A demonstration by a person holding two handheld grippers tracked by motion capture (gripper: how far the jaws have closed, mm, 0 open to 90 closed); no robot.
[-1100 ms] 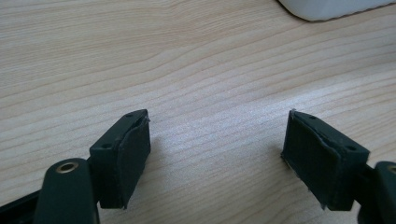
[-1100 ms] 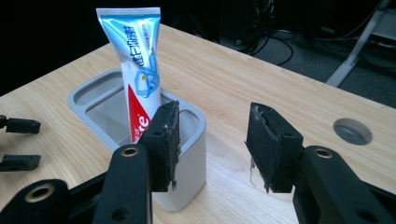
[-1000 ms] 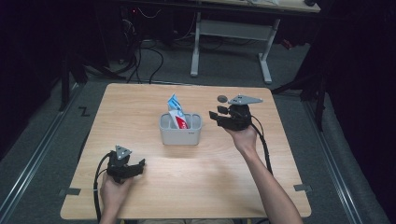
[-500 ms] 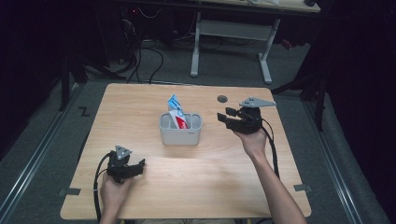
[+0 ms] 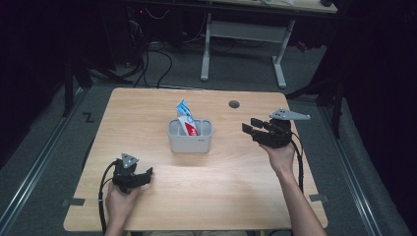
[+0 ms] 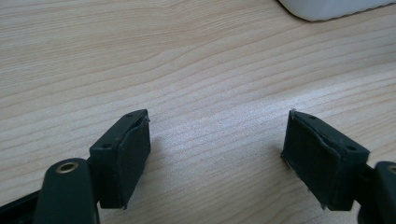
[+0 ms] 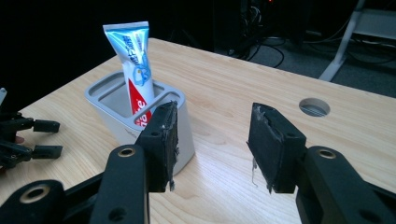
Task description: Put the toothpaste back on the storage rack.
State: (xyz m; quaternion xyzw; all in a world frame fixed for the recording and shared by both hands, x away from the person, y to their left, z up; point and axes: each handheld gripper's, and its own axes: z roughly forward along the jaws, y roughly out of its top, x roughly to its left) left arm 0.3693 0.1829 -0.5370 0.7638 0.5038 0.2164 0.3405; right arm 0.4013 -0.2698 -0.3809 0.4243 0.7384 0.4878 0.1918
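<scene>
Toothpaste tube (image 5: 185, 118) in holder (image 5: 190, 139), right gripper (image 5: 252, 129) well apart

A white-legged desk (image 5: 246, 34) stands on grey floor (image 5: 44, 147) behind, dimly lit.

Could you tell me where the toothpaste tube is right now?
In the high view the toothpaste tube stands in the grey holder mid-table, left of the right gripper.

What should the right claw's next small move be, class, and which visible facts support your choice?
Probably rest the right claw on the table beside the holder. Its jaws stand open with nothing between them, clear of the holder, and the toothpaste tube already stands upright in a compartment. The left claw lies open and empty near the front edge, so the placing looks done.
</scene>
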